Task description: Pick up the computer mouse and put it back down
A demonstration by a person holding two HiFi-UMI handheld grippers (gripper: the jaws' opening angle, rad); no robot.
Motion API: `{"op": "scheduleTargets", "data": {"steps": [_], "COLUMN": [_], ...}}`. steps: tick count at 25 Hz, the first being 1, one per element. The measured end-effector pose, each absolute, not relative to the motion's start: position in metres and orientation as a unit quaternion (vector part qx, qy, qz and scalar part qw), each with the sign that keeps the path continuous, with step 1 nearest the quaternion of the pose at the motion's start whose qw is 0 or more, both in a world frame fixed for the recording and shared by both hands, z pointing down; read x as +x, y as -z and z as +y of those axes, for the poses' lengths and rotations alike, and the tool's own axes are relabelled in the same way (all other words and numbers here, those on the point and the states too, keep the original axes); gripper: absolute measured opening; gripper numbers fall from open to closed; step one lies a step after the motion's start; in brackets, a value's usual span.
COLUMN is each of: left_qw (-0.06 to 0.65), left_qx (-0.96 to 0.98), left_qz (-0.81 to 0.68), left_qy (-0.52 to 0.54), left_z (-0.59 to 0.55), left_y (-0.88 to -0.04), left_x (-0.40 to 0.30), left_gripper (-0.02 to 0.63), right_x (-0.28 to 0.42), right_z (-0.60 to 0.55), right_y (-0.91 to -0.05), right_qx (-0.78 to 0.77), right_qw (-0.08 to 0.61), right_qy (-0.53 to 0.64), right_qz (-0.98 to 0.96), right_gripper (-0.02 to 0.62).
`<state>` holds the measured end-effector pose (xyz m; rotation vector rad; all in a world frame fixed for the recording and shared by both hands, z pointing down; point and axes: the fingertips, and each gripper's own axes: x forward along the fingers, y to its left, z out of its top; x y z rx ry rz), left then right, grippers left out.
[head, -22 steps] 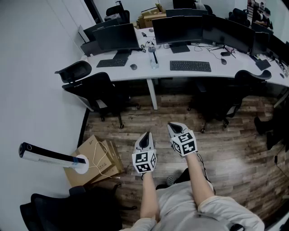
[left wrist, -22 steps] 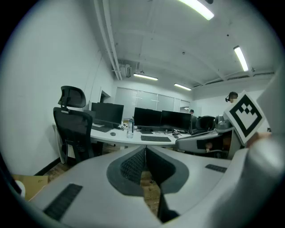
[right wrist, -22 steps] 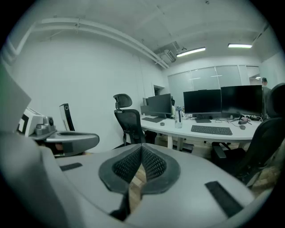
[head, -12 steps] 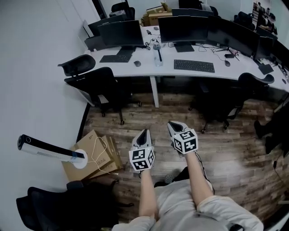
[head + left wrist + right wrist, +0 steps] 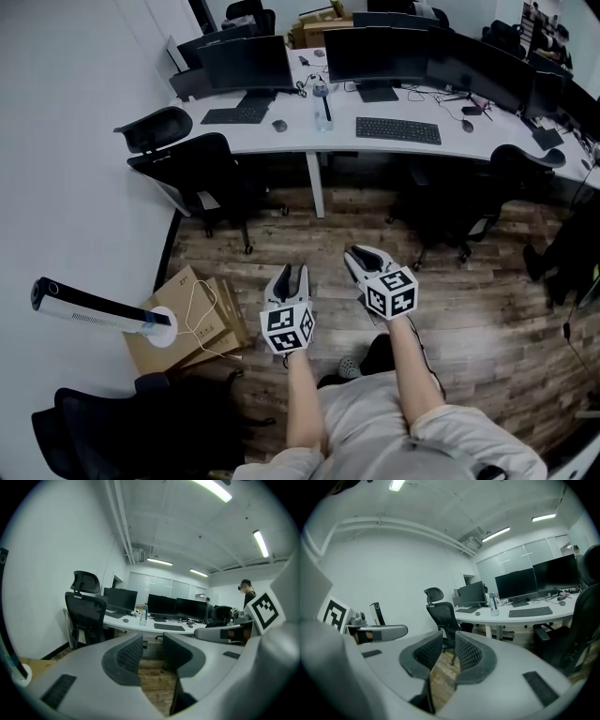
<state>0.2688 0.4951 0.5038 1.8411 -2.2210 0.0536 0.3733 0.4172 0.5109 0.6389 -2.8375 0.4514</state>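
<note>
Nothing of the task is done yet. The mouse (image 5: 278, 125) lies on the far surface (image 5: 281, 145), just right of the left keyboard (image 5: 235, 115), and neither gripper is anywhere near it. Both are held over the wood floor (image 5: 487, 309), well short of the surface. The left gripper (image 5: 287, 275) has its jaws plainly apart with only floor showing between them. The right gripper (image 5: 361, 255) has its jaws much closer together, but a narrow gap remains and nothing is in it. The approach, the grasp, the lift and the setting down are all left to do.

Only the head view shows how far the two grippers are from the surface. It also shows a second mouse (image 5: 467, 125) further right, so I cannot tell which one is meant, and boxes (image 5: 202, 314) on the floor at near left. The left gripper view looks level across the room and shows a person (image 5: 246, 590) standing at far right, unseen from above. The right gripper view shows a chair (image 5: 440, 613) between it and the surface.
</note>
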Motion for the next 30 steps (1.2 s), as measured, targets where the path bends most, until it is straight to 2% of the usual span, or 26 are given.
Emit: {"op": "scheduleTargets", "data": {"steps": [4, 6, 16, 30], "left_qw": [0.145, 0.155, 0.145, 0.125], "left_qx": [0.642, 0.645, 0.645, 0.631], "left_qz": [-0.753, -0.748, -0.747, -0.755], "left_qy": [-0.022, -0.022, -0.065, -0.126], "left_z": [0.496, 0.493, 0.451, 0.322], "left_y": [-0.512, -0.517, -0.529, -0.509], "left_x": [0.272, 0.271, 0.251, 0.122], "left_gripper": [0.147, 0.147, 0.147, 0.169], "right_x": [0.377, 0.377, 0.349, 0.203], "right_z": [0.418, 0.416, 0.375, 0.228], "right_y": [-0.519, -0.524, -0.534, -0.518], "right_qx": [0.215, 0.215, 0.203, 0.171], "right_qw": [0.109, 0.116, 0.105, 0.073], "right_qy": [-0.161, -0.166, -0.179, -0.208], "right_qz": [-0.957, -0.955, -0.957, -0.960], "right_gripper": [0.184, 0.203, 0.207, 0.236]}}
